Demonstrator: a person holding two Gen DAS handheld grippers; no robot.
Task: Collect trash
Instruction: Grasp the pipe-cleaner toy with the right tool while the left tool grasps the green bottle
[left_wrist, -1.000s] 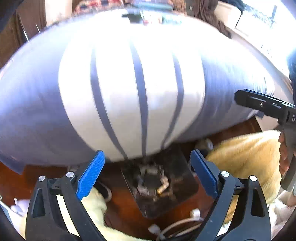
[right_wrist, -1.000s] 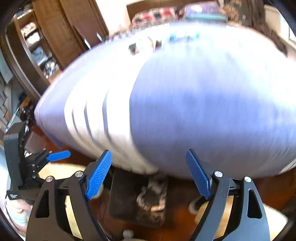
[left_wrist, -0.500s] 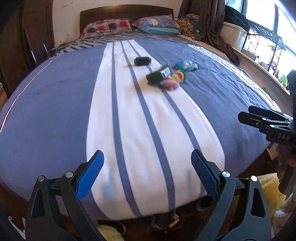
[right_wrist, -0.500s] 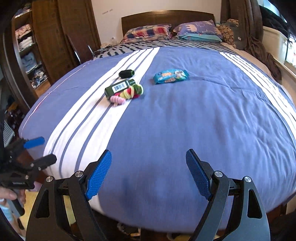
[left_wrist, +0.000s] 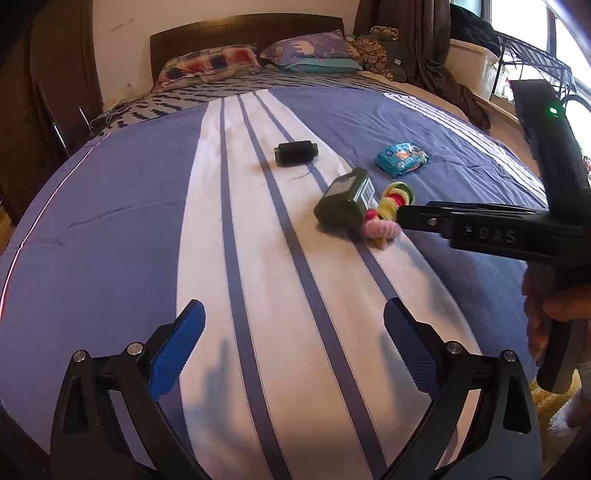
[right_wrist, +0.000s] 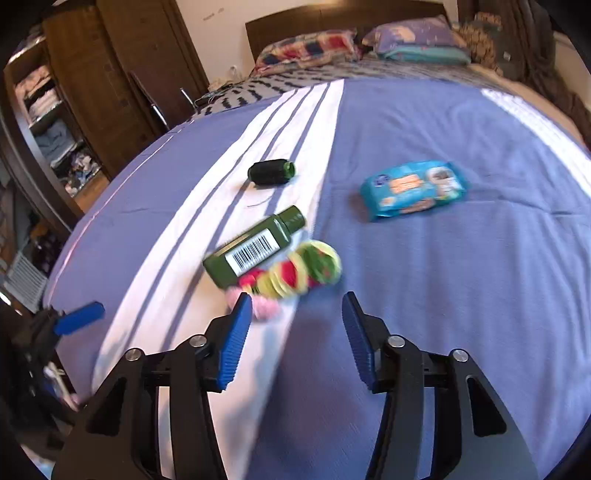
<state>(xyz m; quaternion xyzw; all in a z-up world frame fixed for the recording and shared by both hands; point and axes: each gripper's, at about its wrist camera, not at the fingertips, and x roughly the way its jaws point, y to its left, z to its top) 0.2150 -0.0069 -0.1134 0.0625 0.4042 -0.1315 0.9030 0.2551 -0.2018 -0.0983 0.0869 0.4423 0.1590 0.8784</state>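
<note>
The green bottle (right_wrist: 255, 246) lies on its side on the bed (right_wrist: 461, 295), touching a knitted toy (right_wrist: 295, 275), with a dark spool (right_wrist: 271, 171) and a blue packet (right_wrist: 413, 188) well apart beyond. The right gripper (right_wrist: 297, 339) is closing with nothing between its jaws, apparently lining up on that pair. The left gripper (left_wrist: 291, 349) hangs wide and empty over the near stripes, probably keeping clear.

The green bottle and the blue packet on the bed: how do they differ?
The green bottle is rigid, dark and long, with a barcode label; the blue packet is soft, flat and bright. The bottle lies on the white stripes touching a pile of colourful rings; the packet lies alone on blue cover. Both lie flat, ungripped.
</note>
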